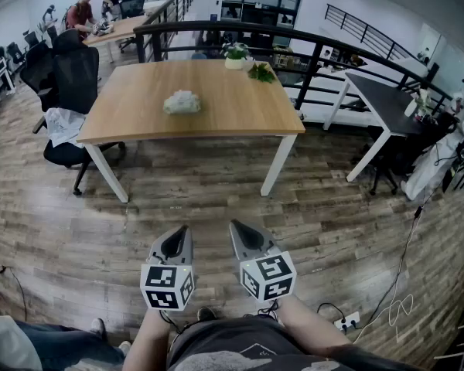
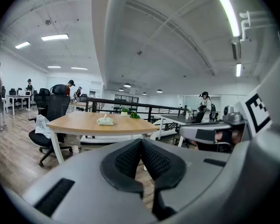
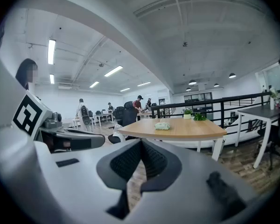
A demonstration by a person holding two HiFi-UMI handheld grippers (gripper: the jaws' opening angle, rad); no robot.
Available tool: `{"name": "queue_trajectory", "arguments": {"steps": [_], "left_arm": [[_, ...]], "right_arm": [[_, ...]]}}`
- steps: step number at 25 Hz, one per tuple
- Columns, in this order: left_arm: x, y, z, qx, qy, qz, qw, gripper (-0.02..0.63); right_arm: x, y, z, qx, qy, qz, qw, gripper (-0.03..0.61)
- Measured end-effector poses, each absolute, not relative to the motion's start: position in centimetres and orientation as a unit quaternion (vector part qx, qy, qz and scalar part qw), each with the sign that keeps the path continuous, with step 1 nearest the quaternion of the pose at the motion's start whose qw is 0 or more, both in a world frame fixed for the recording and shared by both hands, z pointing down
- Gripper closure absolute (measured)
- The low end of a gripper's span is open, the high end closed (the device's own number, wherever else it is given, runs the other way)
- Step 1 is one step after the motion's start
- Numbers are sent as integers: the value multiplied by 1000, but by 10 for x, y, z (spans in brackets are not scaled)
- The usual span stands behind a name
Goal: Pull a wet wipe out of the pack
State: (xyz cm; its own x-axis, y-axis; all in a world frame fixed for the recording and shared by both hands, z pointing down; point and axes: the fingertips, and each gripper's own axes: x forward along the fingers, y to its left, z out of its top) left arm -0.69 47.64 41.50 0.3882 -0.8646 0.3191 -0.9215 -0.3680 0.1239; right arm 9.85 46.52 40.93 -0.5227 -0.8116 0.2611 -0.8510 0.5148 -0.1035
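A pale green wet wipe pack (image 1: 182,102) lies near the middle of a wooden table (image 1: 139,118), with a wipe tuft sticking up from its top. The pack also shows small in the left gripper view (image 2: 105,121) and in the right gripper view (image 3: 162,125). My left gripper (image 1: 183,232) and right gripper (image 1: 237,228) are held side by side over the plank floor, well short of the table. Both point towards it. Each has its jaws shut with nothing between them, as seen at the left gripper (image 2: 141,143) and the right gripper (image 3: 141,143).
A potted plant (image 1: 236,55) and loose green leaves (image 1: 261,72) sit at the table's far edge. A black office chair (image 1: 71,99) with white cloth stands at its left. A dark table (image 1: 387,99) and a seated person (image 1: 448,149) are at right. Black railing (image 1: 216,33) runs behind. Cables (image 1: 402,269) trail on the floor.
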Motion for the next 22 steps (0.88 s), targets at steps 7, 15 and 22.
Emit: {"name": "queue_trajectory", "arguments": {"steps": [7, 15, 22], "left_arm": [[-10, 473, 419, 821, -543, 100, 145, 598], [-20, 468, 423, 820, -544, 99, 149, 598], [-35, 469, 425, 828, -531, 93, 152, 598]], "right_arm": [[92, 463, 413, 475, -868, 109, 95, 555], [82, 459, 418, 473, -868, 109, 104, 555], [73, 451, 422, 488, -859, 135, 76, 554]]}}
